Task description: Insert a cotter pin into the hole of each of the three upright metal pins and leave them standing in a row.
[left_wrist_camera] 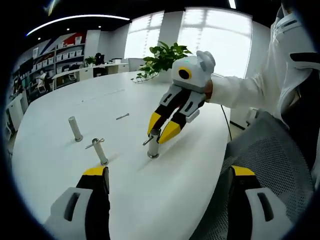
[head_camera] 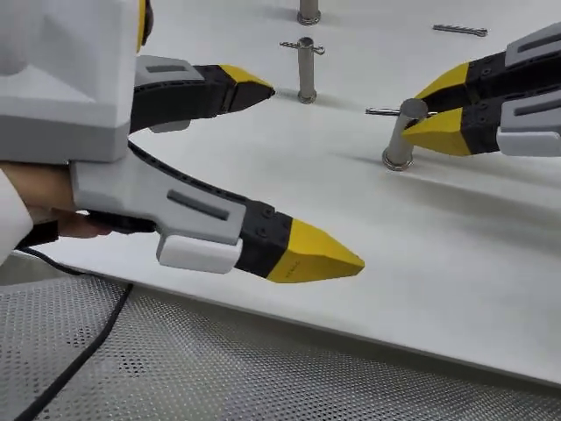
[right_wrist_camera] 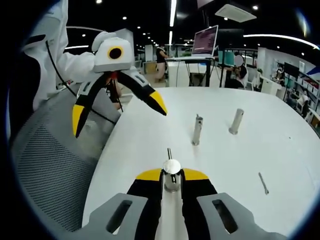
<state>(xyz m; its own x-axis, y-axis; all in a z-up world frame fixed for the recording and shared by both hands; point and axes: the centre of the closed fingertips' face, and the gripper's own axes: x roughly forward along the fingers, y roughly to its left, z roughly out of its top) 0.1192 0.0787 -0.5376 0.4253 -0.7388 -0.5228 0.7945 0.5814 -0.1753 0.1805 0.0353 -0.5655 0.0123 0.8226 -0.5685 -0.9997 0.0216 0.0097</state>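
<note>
Seating a thin wire cotter pin [head_camera: 379,111] in the nearest upright steel pin [head_camera: 399,145]
The yellow-tipped right gripper [head_camera: 412,114] closely straddles that pin's head, with the cotter's end poking out beyond; whether it is clamped I cannot tell. The left gripper [head_camera: 316,175] gapes wide, idle. Next, probably: let go cleanly, then fetch the loose cotter pin [head_camera: 459,31] for the far bare pin [head_camera: 308,10].

Bright open office around a white table [left_wrist_camera: 50,145]
Tall windows [left_wrist_camera: 215,35] glow behind a leafy potted plant [left_wrist_camera: 162,57]. Shelves [left_wrist_camera: 62,47] line one wall and strip lights [right_wrist_camera: 172,15] cross a dark ceiling. A monitor [right_wrist_camera: 205,40] stands farther back, and a grey mesh chair [right_wrist_camera: 45,160] sits beside the table.
</note>
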